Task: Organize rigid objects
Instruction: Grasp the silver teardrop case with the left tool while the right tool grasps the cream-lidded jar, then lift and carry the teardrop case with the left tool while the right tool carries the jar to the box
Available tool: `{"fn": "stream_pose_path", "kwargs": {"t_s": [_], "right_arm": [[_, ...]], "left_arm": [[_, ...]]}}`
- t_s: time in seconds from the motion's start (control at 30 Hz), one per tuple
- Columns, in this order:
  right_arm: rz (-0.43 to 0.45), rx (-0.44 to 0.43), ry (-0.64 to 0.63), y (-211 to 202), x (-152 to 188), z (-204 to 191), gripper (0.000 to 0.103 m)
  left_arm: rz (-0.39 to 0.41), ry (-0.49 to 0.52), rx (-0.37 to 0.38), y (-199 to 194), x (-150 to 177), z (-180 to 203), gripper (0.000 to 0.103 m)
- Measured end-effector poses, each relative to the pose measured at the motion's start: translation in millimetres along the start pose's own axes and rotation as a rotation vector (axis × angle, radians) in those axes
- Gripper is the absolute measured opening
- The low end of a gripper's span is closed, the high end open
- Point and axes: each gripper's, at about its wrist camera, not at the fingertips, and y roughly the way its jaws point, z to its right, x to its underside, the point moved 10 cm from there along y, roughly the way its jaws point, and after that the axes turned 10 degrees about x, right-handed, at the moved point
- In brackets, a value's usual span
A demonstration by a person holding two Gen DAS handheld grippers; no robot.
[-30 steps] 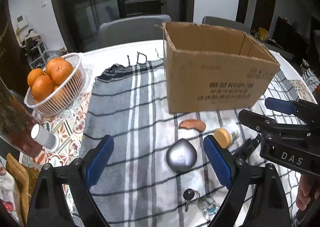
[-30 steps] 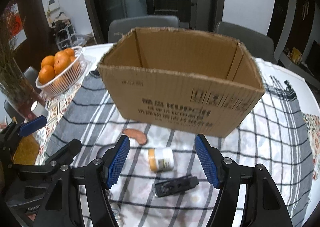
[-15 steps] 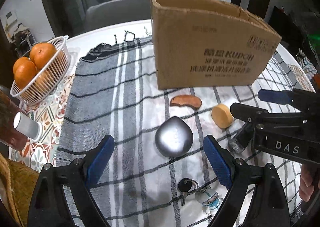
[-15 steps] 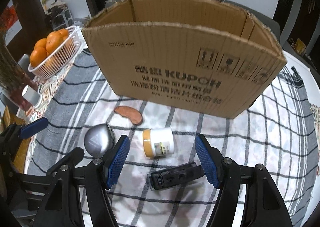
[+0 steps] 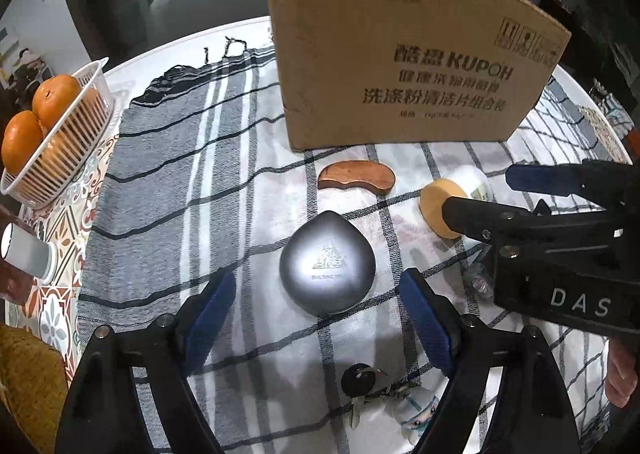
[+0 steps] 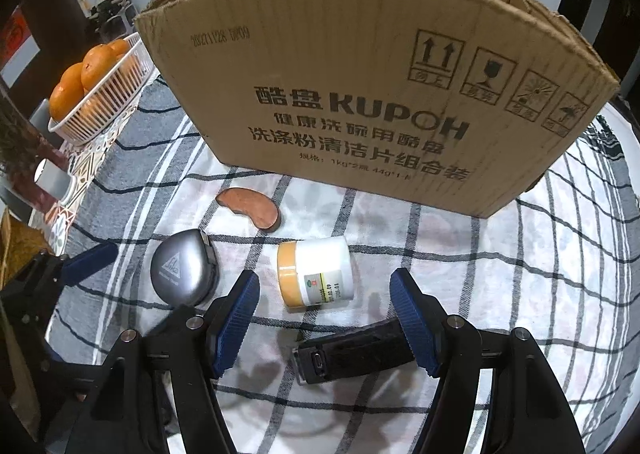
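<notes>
Grey teardrop case (image 5: 327, 262) between released left tongs (image 5: 316, 310); white jar (image 6: 316, 272) between released right tongs (image 6: 324, 314), near cardboard box (image 6: 360, 101).

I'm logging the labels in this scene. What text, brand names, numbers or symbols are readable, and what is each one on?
"酷盘 KUPOH", with smaller Chinese lines below: cardboard box front.
"20271128", then blurred characters: box's upper left.
Four handling pictograms, including up arrows and a glass: box's upper right; captions blurred.
"DAS": right gripper body.
Logo and small text, unreadable: grey teardrop case.
Label print, unreadable: white jar.
</notes>
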Motion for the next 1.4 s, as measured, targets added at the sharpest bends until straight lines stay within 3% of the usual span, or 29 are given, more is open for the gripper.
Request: {"fn": "stream_pose_path", "kwargs": {"t_s": [0.33, 0.53, 0.6, 0.87, 1.4], "right_arm": [[-0.027, -0.001, -0.015, 15.9, -1.8, -10.6, 0.069], [-0.041, 0.003, -0.013, 25.2, -2.0, -15.4, 0.066], [-0.051, -0.002, -0.004, 29.1, -1.6, -16.5, 0.061], [-0.078, -0.029, 0.025, 41.6, 2.7, -16.5, 0.044], [-0.032, -0.043, 0.055, 21.0, 6.3, -2.4, 0.041]], "left_arm": [[-0.029, -0.02, -0.005, 18.0, -3.6, -4.2, 0.068], [-0.038, -0.053, 0.045, 24.9, -3.2, -4.2, 0.059], [-0.04, -0.053, 0.054, 26.9, -3.2, -3.1, 0.055], [-0.034, -0.063, 0.056, 29.2, -5.8, -2.6, 0.055], [0.048, -0.11, 0.044, 3.8, -13.1, -3.0, 0.055]]}}
